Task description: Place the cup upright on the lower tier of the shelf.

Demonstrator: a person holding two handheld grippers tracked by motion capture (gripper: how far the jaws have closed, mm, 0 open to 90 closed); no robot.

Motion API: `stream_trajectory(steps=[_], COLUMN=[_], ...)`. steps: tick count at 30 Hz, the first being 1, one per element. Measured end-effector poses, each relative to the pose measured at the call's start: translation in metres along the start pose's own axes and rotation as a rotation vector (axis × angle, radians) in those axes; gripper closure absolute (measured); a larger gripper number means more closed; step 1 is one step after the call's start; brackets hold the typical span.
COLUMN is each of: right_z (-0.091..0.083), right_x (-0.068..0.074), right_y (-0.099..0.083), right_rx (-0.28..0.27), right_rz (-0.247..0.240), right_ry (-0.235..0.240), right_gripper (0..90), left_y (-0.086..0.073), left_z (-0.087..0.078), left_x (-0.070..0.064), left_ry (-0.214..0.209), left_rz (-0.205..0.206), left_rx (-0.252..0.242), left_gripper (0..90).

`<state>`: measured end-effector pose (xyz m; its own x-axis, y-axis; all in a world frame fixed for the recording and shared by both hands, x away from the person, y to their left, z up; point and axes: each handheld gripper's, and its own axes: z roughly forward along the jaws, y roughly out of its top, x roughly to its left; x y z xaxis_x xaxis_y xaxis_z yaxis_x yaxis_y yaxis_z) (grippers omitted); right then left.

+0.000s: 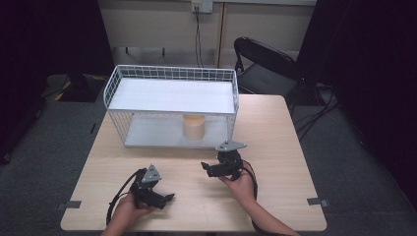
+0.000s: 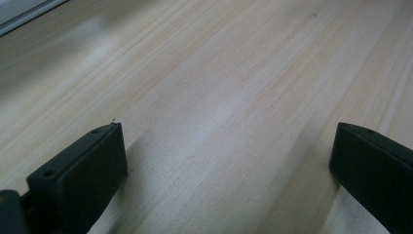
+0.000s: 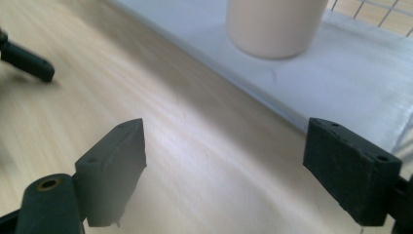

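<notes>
Your right gripper (image 3: 224, 170) (jaws wide, empty, like the left gripper (image 2: 229, 165)) could tip the beige cup (image 3: 275, 24), top centre, against the rack's shelf (image 3: 341, 73).

The left black two-jaw gripper (image 1: 167, 197), held low in the person's left hand (image 1: 129, 210), points toward 3 o'clock, jaws spread wide; the right black two-jaw gripper (image 1: 205, 167), in the right hand (image 1: 241, 183), points toward 9 o'clock, jaws likewise parted
</notes>
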<state>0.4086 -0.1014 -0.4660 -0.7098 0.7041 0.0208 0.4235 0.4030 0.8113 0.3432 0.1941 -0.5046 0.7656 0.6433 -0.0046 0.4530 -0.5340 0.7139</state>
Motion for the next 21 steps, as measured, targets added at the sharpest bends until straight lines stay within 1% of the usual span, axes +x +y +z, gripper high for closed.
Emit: stream_trajectory(steps=[1,5,7,9,11,15,18,21], right_z=[-0.002,-0.010,-0.014,-0.017,-0.021,-0.025,-0.027,-0.027], right_x=[-0.001,-0.004,-0.006,-0.009,-0.012,-0.016,-0.018,-0.017], right_y=[-0.003,-0.014,-0.019,-0.025,-0.031,-0.042,-0.050,-0.054], right_rx=[0.006,0.030,0.041,0.050,0.058,0.071,0.079,0.083], right_rz=[-0.002,-0.040,-0.059,-0.060,-0.067,-0.057,-0.060,-0.057], right_ry=[0.002,0.006,0.000,0.007,0.004,0.006,0.006,0.006], right_gripper=[15.1,15.5,15.6,15.6,15.6,15.7,15.6,15.4], left_y=[0.000,0.000,0.000,0.000,0.000,0.000,0.000,0.000], left_z=[0.000,0.000,0.000,0.000,0.000,0.000,0.000,0.000], left_x=[0.000,0.000,0.000,0.000,0.000,0.000,0.000,0.000], left_ry=[0.000,0.000,0.000,0.000,0.000,0.000,0.000,0.000], left_rz=[0.000,0.000,0.000,0.000,0.000,0.000,0.000,0.000], left_rx=[0.000,0.000,0.000,0.000,0.000,0.000,0.000,0.000], left_gripper=[0.0,0.0,0.0,0.0,0.0,0.0,0.0,0.0])
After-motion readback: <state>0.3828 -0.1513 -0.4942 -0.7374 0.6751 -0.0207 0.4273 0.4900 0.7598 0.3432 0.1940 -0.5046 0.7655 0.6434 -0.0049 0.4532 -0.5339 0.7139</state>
